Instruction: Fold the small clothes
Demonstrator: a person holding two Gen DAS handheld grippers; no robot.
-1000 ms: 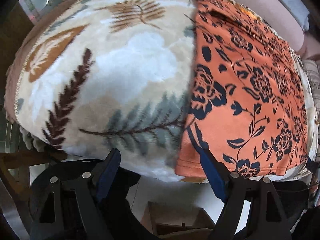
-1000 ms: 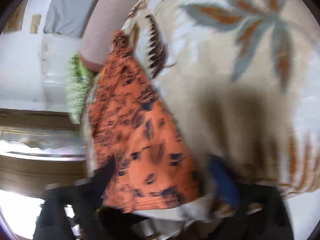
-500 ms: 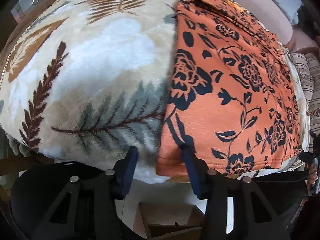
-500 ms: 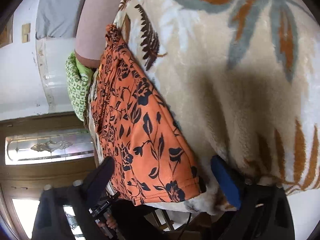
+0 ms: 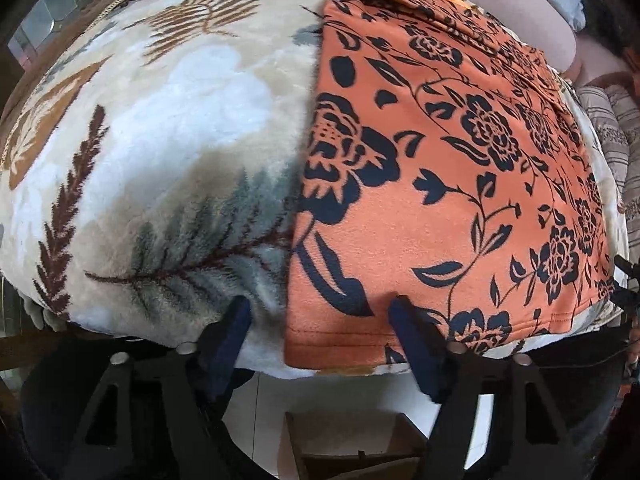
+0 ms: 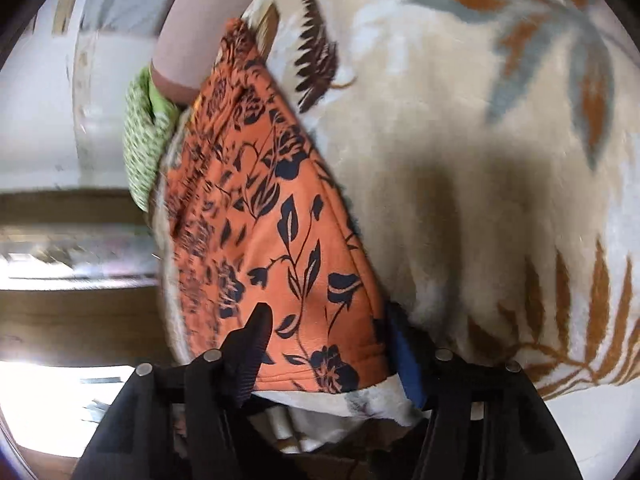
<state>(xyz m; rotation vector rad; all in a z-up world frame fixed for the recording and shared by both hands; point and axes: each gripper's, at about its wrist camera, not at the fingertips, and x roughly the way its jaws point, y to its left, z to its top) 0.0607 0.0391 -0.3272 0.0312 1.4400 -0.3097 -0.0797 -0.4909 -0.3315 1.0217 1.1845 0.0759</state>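
An orange garment with a black flower print lies flat on a fleece blanket with leaf patterns. My left gripper hovers at the garment's near left corner, one finger on the blanket and the other on the orange cloth. Its jaws are opening and the hem corner lies loose between them. In the right wrist view the garment runs away from my right gripper. That gripper's jaws are closing around the other near corner, and the cloth there is flat, not pinched.
A pink bolster and a green patterned cloth lie at the garment's far end. A striped cloth sits off the right side. The blanket's near edge drops to a white floor with a cardboard box below.
My left gripper slid right onto the garment's corner, narrowing and then widening its jaws. My right gripper's jaws drew in around the other corner.
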